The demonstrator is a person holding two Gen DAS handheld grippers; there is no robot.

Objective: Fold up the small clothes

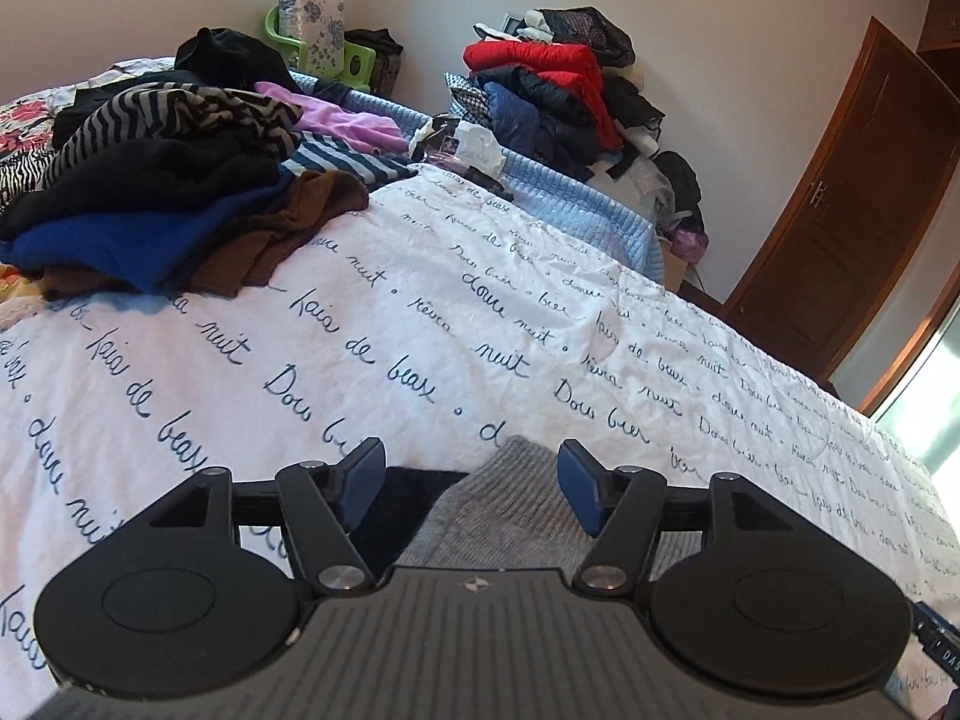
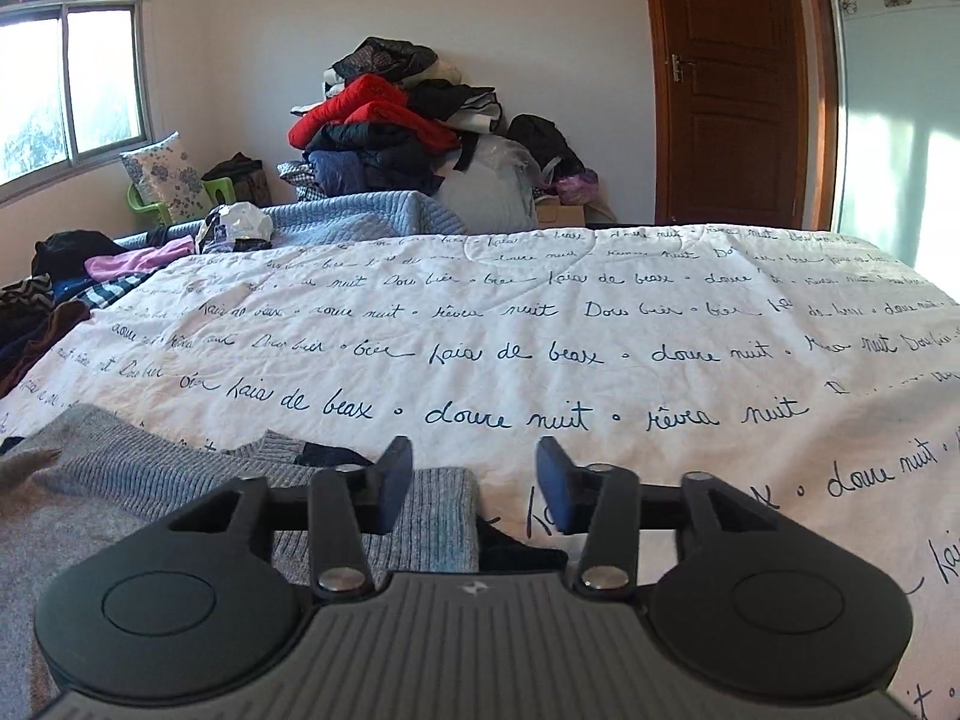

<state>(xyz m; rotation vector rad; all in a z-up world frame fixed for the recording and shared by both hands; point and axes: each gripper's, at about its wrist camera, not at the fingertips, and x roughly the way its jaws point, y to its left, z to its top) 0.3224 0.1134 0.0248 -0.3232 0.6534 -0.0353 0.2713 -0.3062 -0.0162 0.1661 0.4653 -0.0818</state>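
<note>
A grey ribbed knit garment (image 1: 510,516) lies flat on the white bedspread (image 1: 420,330) printed with dark script. In the left wrist view my left gripper (image 1: 471,489) stands open just above the garment's edge, its blue pads clear of the cloth. In the right wrist view the same grey garment (image 2: 120,480) spreads to the left, with a dark lining showing at its neck. My right gripper (image 2: 474,483) is open over the garment's right corner, nothing pressed between its pads.
A heap of unfolded clothes (image 1: 156,180), striped, black, blue and brown, sits on the bed's far left. A second pile with a red jacket (image 2: 372,114) rises beyond the bed. A wooden door (image 2: 732,78) stands at the right.
</note>
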